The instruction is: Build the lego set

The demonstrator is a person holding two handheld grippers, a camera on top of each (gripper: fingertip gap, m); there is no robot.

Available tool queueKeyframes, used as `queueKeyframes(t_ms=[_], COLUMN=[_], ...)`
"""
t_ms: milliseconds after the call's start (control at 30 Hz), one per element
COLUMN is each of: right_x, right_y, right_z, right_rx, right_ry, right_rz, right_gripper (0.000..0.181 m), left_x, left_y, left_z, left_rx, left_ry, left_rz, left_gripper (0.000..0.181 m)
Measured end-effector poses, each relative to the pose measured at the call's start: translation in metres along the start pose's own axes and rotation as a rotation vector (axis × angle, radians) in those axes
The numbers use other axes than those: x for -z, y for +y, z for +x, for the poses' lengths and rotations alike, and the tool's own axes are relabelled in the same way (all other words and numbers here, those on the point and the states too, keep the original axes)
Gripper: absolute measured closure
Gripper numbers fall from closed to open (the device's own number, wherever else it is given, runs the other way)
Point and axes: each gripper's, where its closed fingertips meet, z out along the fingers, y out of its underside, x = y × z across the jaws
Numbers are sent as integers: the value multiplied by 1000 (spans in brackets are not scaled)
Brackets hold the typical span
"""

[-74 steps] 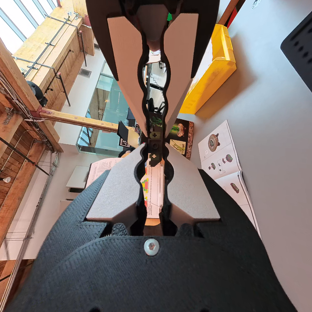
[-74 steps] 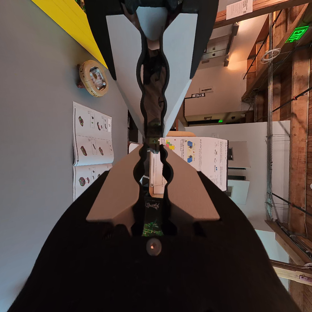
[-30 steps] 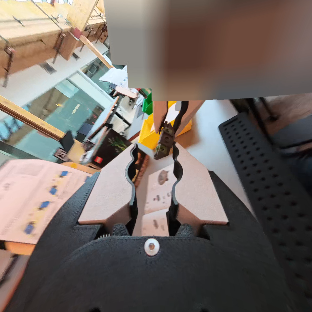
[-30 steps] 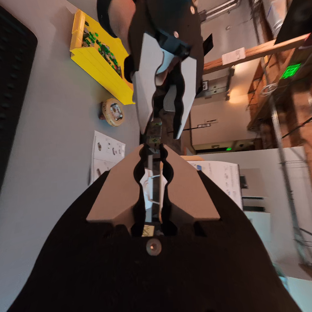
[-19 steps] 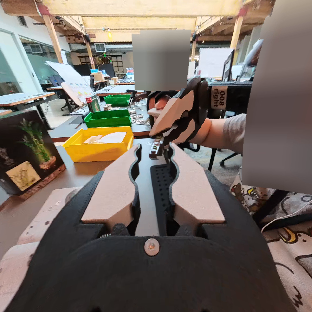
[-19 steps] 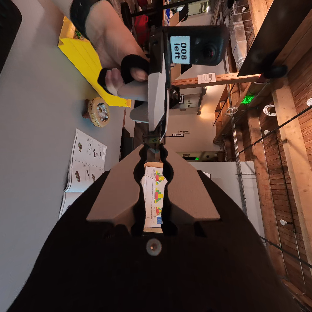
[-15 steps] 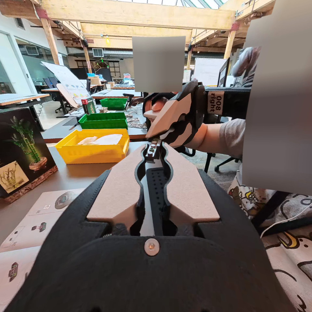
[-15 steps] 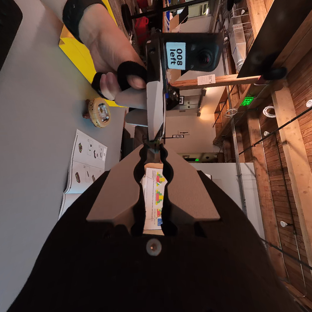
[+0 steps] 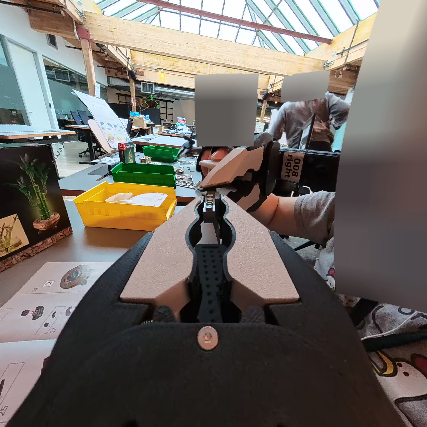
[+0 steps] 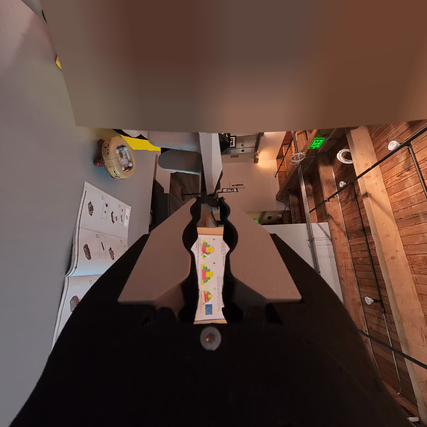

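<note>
In the left wrist view my left gripper (image 9: pixel 209 203) is shut on a small dark Lego piece (image 9: pixel 209 209) with studs on top, held in the air above the table. My right gripper (image 9: pixel 204 187) comes in from the right, and its tips close on the far end of the same piece. In the right wrist view my right gripper (image 10: pixel 209 201) pinches the piece (image 10: pixel 212 198), which shows a bit of green. The left gripper (image 10: pixel 210 166) is seen edge-on just beyond it. A round tan Lego pot base (image 10: pixel 117 157) lies on the grey table.
An open instruction booklet (image 9: pixel 46 295) (image 10: pixel 101 231) lies on the table. A yellow bin (image 9: pixel 124 208) and a green bin (image 9: pixel 143 173) stand behind it, with the Lego box (image 9: pixel 27 201) at the left. A black perforated mat (image 9: pixel 209 277) lies below the grippers. A person's arm reaches in from the right. Less than 4 cm separates the two grippers' tips.
The right gripper carried the dark piece while the left gripper opened, swung round to face it and shut on it. Both grippers now hold the piece.
</note>
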Motion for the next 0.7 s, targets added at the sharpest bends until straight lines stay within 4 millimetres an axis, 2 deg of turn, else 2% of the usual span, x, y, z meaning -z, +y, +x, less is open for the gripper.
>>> queueKeyframes(t_ms=[333,700], right_x=[-1,0], right_y=[-7,-14], right_z=[2,3], right_rx=[-43,-7], right_ry=[-16,-12], right_rz=[50,53], right_gripper=[167,168], left_x=[5,7], left_y=[-4,-5], left_z=[5,12], left_rx=[-17,-60], left_ry=[-5,-14], left_rz=[4,-1], left_gripper=[172,172])
